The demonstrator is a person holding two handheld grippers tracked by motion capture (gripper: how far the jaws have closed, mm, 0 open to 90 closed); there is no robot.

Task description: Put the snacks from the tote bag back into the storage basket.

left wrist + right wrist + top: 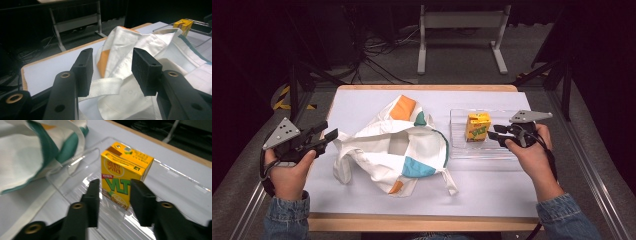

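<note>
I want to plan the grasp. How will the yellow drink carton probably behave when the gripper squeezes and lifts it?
The yellow drink carton has flat, boxy sides, so it probably grips firmly, though hard squeezing may dent it. It stands upright in the clear tray, so a sideways push may tip it.

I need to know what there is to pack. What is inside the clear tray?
One yellow drink carton stands upright in the clear tray, with the open right gripper at it. The tray's far right part is hidden behind that gripper and hand.
</note>
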